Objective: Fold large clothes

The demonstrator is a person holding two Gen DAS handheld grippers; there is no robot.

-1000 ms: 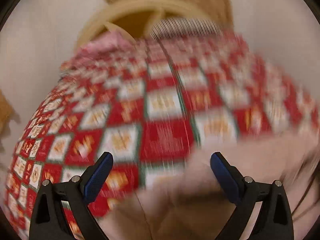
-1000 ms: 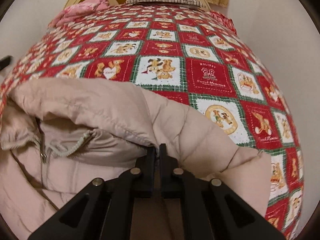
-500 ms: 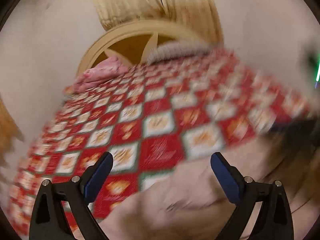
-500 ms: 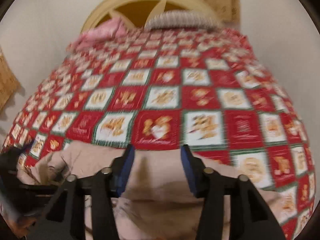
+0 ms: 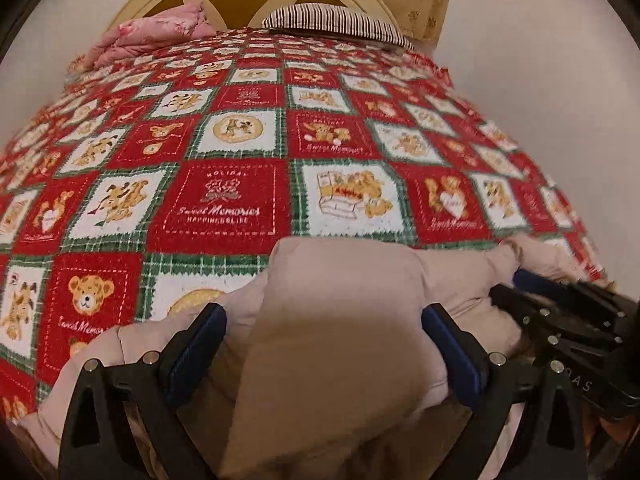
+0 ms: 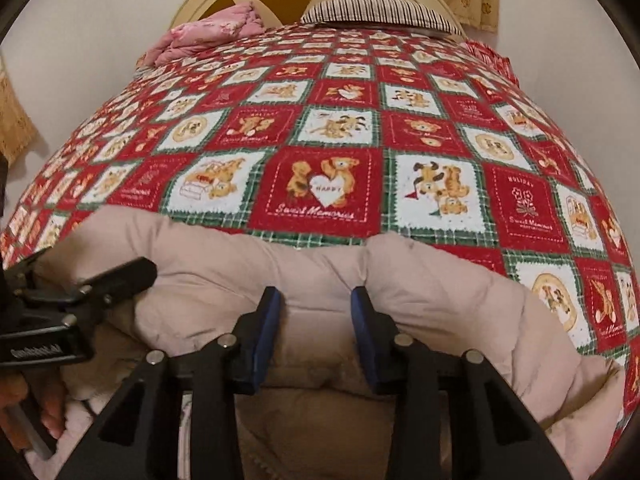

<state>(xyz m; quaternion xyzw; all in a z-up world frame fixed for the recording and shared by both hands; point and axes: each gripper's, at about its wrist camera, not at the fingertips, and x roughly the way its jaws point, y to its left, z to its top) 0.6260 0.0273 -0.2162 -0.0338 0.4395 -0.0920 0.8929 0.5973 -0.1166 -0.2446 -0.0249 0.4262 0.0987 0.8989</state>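
Now, puffy jacket (image 6: 224, 264) on bedspread (image 6: 328, 140)

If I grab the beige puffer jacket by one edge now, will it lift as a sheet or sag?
The puffer jacket would probably sag: its quilted sections bulge and crease softly. It looks light but bulky, so folds may spring back. The smooth shell might slip between the right gripper pads.

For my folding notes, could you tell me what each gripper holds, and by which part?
Nothing is held. The left gripper stands open over the jacket; the right gripper has just been opening, jacket between its pads, ungripped.
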